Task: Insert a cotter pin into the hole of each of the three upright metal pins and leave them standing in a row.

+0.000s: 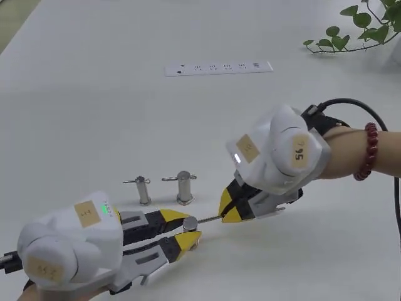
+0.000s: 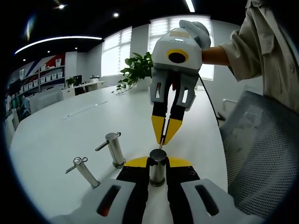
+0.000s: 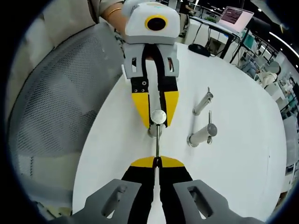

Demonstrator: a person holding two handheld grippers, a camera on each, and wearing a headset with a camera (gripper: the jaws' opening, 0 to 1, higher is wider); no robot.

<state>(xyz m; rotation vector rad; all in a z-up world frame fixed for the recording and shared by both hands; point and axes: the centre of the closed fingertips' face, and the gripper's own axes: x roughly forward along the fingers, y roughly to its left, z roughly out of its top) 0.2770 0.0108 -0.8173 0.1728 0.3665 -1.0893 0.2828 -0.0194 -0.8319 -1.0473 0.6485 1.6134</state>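
Clamping the nearest metal pin (image 2: 157,168) between its yellow-tipped jaws, which are closed snugly on the shaft, the left gripper (image 1: 190,227) is holding it upright on the white table (image 1: 88,119). The right gripper (image 3: 157,161) is pinching the cotter pin (image 3: 157,142) with its jaws shut tight on the rear end and is pressing the tip against the pin just under its head; whether the tip is in the hole cannot be told. Just behind, a middle metal pin (image 1: 184,187) and a far metal pin (image 1: 143,190) are standing side by side, each carrying a cotter pin through its top.
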